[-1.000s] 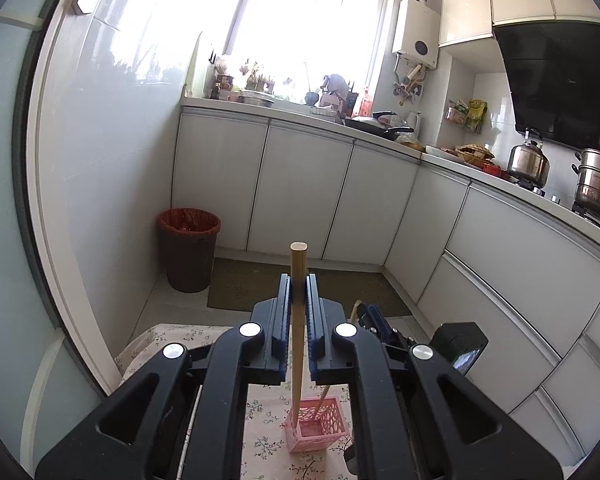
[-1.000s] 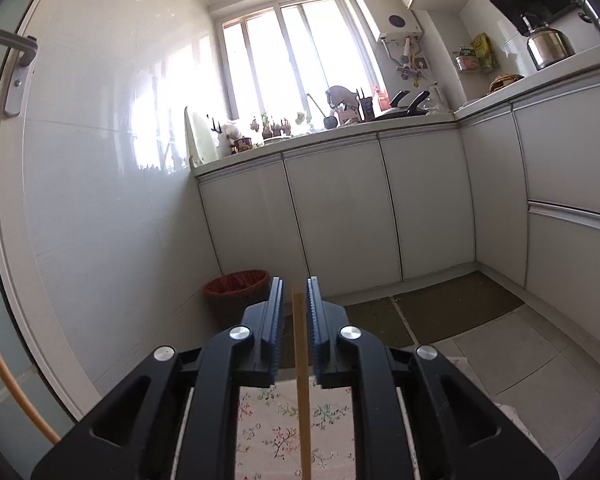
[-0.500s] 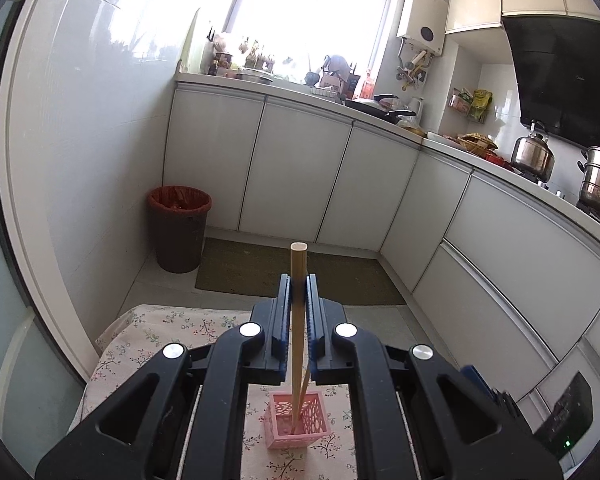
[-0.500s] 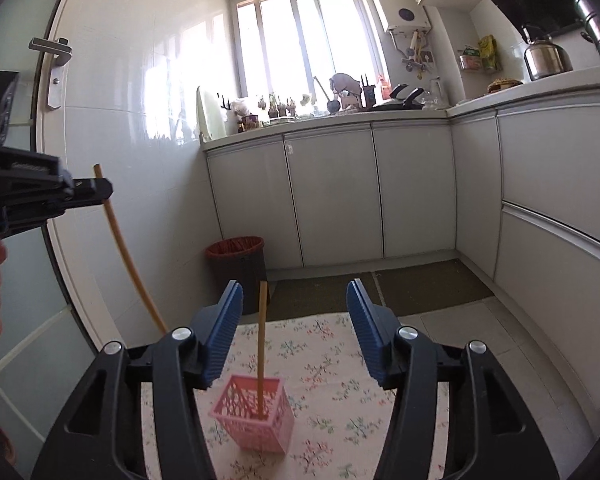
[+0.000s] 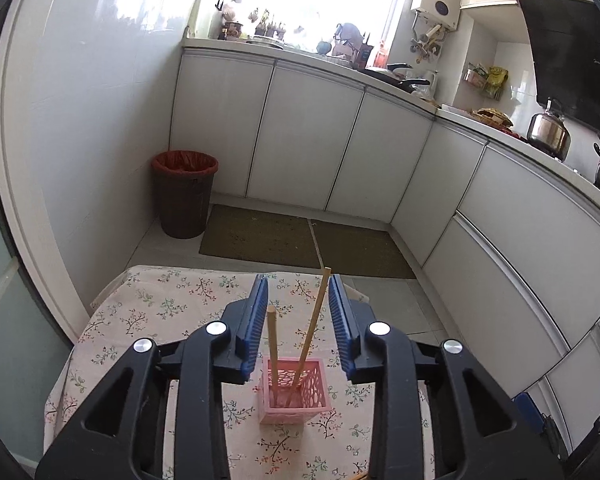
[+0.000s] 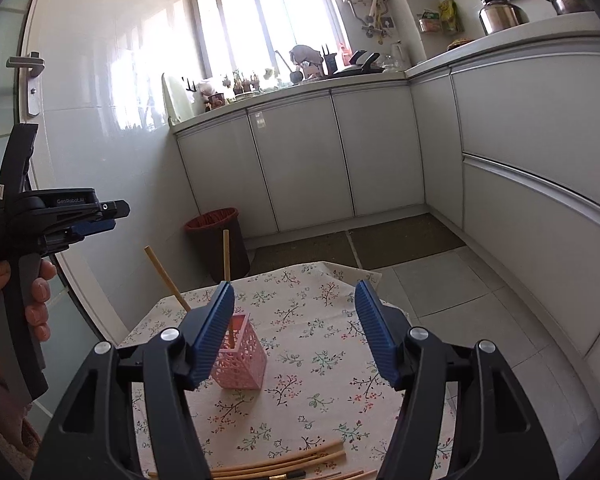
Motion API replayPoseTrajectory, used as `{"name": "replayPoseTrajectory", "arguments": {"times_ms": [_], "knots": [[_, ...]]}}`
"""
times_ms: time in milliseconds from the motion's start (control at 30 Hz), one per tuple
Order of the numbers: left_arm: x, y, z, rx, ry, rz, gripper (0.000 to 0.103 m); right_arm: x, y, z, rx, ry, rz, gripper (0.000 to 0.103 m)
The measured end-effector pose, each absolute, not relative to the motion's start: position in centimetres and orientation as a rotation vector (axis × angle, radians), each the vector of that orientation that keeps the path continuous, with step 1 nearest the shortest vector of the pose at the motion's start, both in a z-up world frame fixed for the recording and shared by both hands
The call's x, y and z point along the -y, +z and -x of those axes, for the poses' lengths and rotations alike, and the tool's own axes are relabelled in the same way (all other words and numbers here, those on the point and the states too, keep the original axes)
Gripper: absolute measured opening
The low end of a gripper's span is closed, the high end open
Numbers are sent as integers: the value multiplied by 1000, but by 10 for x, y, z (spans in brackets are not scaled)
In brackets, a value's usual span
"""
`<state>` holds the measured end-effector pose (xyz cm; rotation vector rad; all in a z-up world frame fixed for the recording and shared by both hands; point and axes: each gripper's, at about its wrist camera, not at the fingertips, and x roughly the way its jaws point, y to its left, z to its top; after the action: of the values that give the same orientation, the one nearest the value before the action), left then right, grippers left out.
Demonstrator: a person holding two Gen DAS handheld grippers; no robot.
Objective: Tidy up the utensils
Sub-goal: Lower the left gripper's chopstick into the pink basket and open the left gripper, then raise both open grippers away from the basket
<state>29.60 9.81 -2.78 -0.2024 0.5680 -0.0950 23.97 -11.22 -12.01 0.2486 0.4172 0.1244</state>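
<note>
A pink latticed plastic basket [image 5: 292, 390] on the floral-cloth table [image 5: 172, 312] holds two slim wooden chopsticks [image 5: 314, 320]. Both left gripper [image 5: 296, 316] and right gripper [image 6: 296, 320] fingers are apart and opening, touching neither stick.

Count, both views.

Hand-held grippers: 2. Left hand-held gripper [image 5: 298, 320], right hand-held gripper [image 6: 295, 330]; each has 2 blue-padded fingers.

Holder [image 5: 294, 390]: 1, pink, lattice walls.

Chopsticks in the holder: 2. One upright [image 5: 273, 346], one leaning [image 5: 314, 320].

Loose chopsticks [image 6: 284, 462] at the near edge of the cloth: at least 4 light ones, plus 1 dark-tipped; the edge of the right view cuts the pile, exact total cannot be told.

Floral cloth [image 6: 320, 356]: 1.

Bin [image 5: 184, 194]: 1.

Floor mats [image 5: 260, 236]: 2, side by side.

Kettle [image 5: 548, 130]: 1.
</note>
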Motion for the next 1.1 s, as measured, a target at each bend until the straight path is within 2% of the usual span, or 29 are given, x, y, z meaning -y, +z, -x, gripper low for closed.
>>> {"name": "replayPoseTrajectory", "arguments": {"times_ms": [200,267,367,433,467,533,733,1100], "knots": [[-94,-17,-271,-580,-93,163,39,108,-113,-225,-432,100,-255,68],[-90,-18,-265,-594,-89,153,43,108,-111,-220,-436,87,-264,76],[-86,-23,-253,-608,-88,141,52,109,-109,-209,-449,64,-267,85],[-82,-26,-244,-613,-87,131,70,110,-108,-202,-460,48,-267,88],[-80,-27,-238,-609,-81,125,74,111,-108,-199,-469,36,-269,91],[-75,-30,-227,-602,-78,110,78,115,-108,-194,-491,9,-288,95],[-59,-43,-201,-621,-85,72,94,121,-101,-177,-513,-51,-316,97],[-46,-66,-171,-689,-111,32,96,139,-113,-145,-602,-120,-306,97]]}}
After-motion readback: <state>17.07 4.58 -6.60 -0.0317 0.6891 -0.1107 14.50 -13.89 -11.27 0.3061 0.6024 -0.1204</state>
